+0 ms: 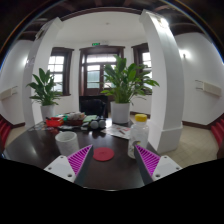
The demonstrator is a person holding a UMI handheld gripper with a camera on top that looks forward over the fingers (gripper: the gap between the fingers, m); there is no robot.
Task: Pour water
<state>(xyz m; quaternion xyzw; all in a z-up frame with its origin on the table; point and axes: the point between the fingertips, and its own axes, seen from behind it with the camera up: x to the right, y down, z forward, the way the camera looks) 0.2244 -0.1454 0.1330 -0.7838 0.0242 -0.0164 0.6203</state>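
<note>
Your gripper (107, 163) hangs wide open and empty; a red coaster (103, 154) sits between the fingers, a white cup (66, 142) just ahead-left

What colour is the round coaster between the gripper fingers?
Red: the coaster shows clearly in the gripper view.

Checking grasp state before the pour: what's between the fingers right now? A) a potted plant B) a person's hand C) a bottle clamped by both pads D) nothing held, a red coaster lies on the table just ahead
D: the gripper has its fingers spread apart with nothing between the pads, and the red coaster lies flat on the dark table just ahead of them.
</note>
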